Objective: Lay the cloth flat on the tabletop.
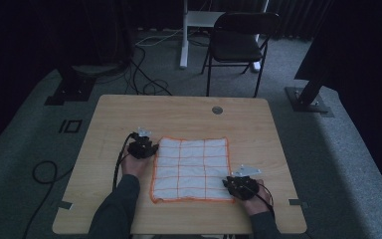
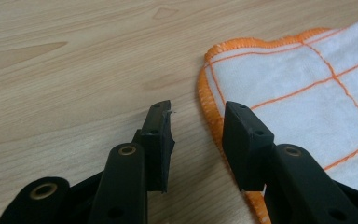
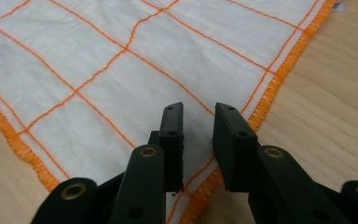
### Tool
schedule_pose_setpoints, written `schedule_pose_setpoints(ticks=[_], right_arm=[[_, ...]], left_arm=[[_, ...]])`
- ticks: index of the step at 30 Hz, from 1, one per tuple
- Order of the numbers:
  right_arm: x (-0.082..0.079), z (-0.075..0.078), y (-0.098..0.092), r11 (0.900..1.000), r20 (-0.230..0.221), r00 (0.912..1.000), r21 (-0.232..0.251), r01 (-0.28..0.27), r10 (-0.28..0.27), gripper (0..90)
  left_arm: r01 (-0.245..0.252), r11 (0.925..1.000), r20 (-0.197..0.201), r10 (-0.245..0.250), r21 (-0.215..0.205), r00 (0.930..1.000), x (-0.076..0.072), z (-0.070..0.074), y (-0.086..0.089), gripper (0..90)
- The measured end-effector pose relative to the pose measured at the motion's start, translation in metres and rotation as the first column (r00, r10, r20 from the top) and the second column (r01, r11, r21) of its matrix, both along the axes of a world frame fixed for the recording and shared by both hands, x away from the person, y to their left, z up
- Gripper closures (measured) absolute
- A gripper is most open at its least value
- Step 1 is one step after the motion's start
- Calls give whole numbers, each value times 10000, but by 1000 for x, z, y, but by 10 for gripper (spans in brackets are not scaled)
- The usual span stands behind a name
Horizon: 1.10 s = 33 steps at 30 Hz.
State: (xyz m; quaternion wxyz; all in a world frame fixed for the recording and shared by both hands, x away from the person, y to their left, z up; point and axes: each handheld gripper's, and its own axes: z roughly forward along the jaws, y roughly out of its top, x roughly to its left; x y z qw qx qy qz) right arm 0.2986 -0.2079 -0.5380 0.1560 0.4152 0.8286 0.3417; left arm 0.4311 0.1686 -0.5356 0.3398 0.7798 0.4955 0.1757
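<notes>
A white cloth (image 1: 191,169) with orange grid lines and an orange hem lies flat on the wooden table (image 1: 179,112). My left gripper (image 1: 150,148) is at the cloth's far left corner. In the left gripper view its jaws (image 2: 199,112) stand open, astride the hem of the cloth (image 2: 298,79), one jaw over bare wood and one over fabric. My right gripper (image 1: 228,183) is at the near right corner. In the right gripper view its jaws (image 3: 198,114) are open with a narrow gap, just above the cloth (image 3: 98,70) by its hem. Nothing is held.
A round cable hole (image 1: 217,110) sits near the table's far edge. Beyond the table stand a black folding chair (image 1: 238,40) and a white desk leg (image 1: 184,35). Cables (image 1: 144,74) trail over the grey floor.
</notes>
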Motion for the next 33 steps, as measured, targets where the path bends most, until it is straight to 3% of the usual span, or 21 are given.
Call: schedule_pose_setpoints(ticks=[7, 10, 14, 24, 28, 33], right_arm=[[1, 1, -2, 9999, -193, 9998, 106, -34, 36, 740], [0, 1, -3, 9999, -184, 9998, 107, -45, 47, 742], [0, 1, -4, 9999, -206, 9998, 108, -46, 48, 749], [0, 1, -6, 9998, -197, 9998, 146, -98, 101, 742], [-1, 1, -7, 9999, 402, 9992, 132, -5, 0, 663], [5, 10, -12, 9981, 1031, 9935, 446, 435, -479, 639]], left_arm=[[672, 9977, 343, -670, -72, 9972, -1, 2, -18, 650], [690, 9974, 270, -695, 220, 9972, -1, -2, -23, 664], [611, 9975, 338, -622, 342, 9975, -7, -3, -20, 681], [428, 9990, 349, -431, 96, 9985, -23, -4, -5, 667], [565, 9984, 538, -570, 96, 9969, -33, 0, -4, 647], [773, 9970, 793, -767, -43, 9939, -48, 9, -1, 624]])
